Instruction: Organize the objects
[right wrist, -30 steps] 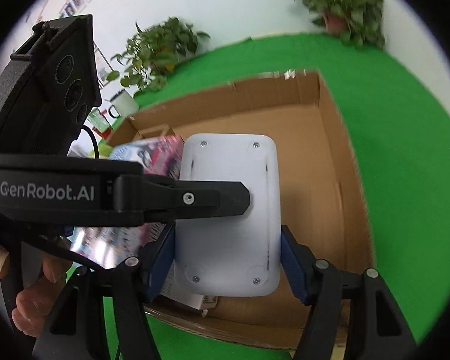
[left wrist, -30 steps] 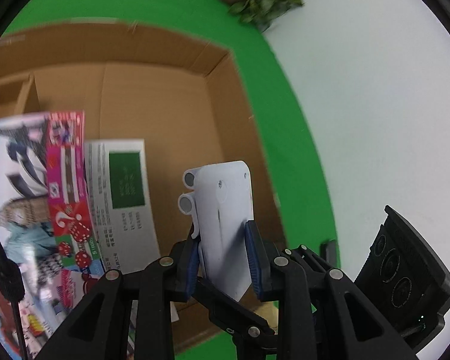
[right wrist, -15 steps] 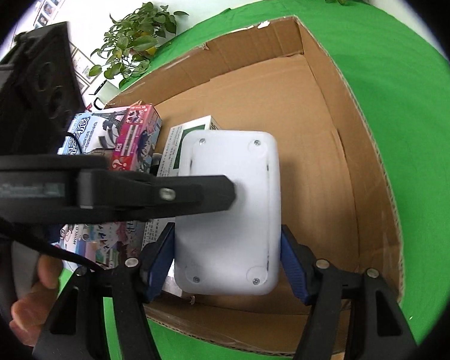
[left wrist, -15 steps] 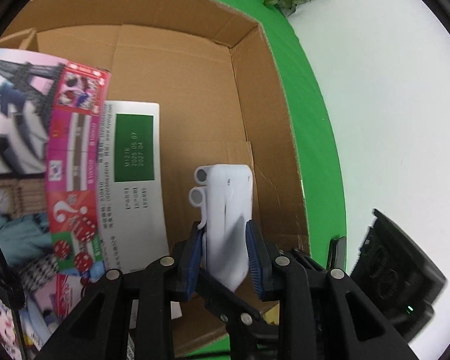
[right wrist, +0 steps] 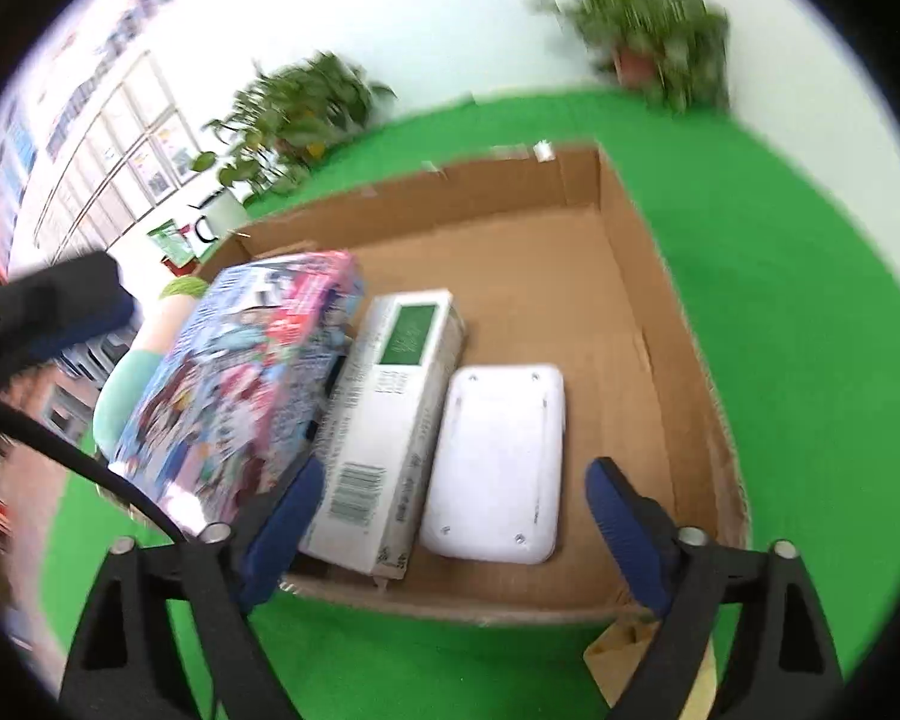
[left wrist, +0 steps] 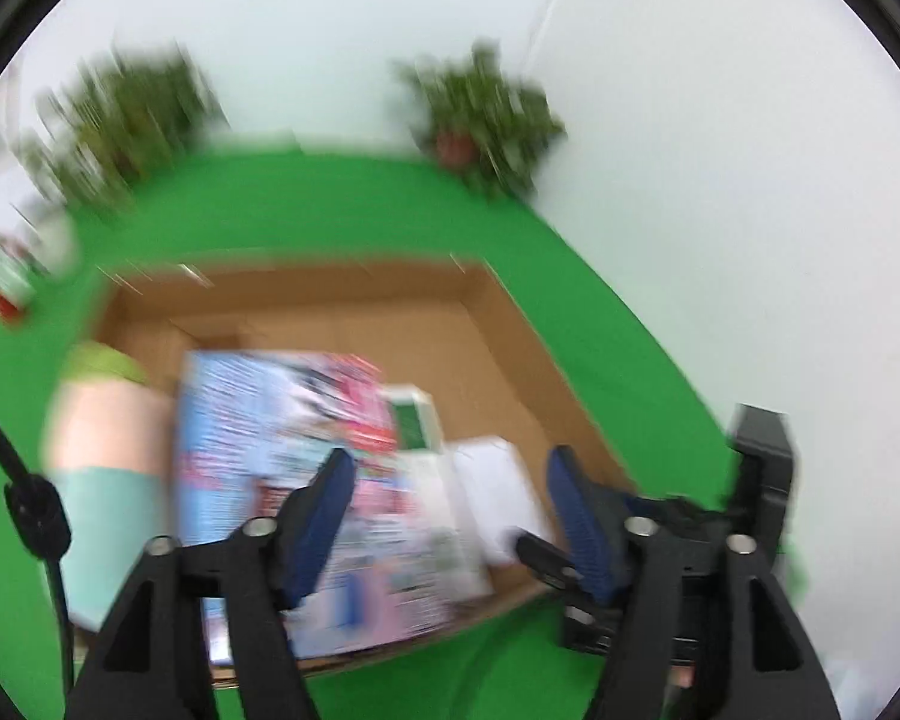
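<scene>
Moments after release, the white plastic device lies flat on the floor of the cardboard box, no longer gripped by either claw as it was a second ago. Both sets of jaws have just been opening. The right claw now stands spread wide at the bottom of its frame, above the near end of the device, with its blue pads clear of it on both sides. The left claw, seen through heavy motion blur, is also parted and holds nothing; a half-second ago it pinched the device's edge, and its view now takes in the whole box from farther back.

The device sits in the lower middle of the right wrist frame, just beside a white carton with a green label, which in turn lies against a colourful printed box to the left. Judged from this, the placement looks complete, and the right half of the box floor remains bare for further items.

The box rests on a bright green desk covering. Potted plants stand along a white wall at the top of the frame, with windows at upper left.
</scene>
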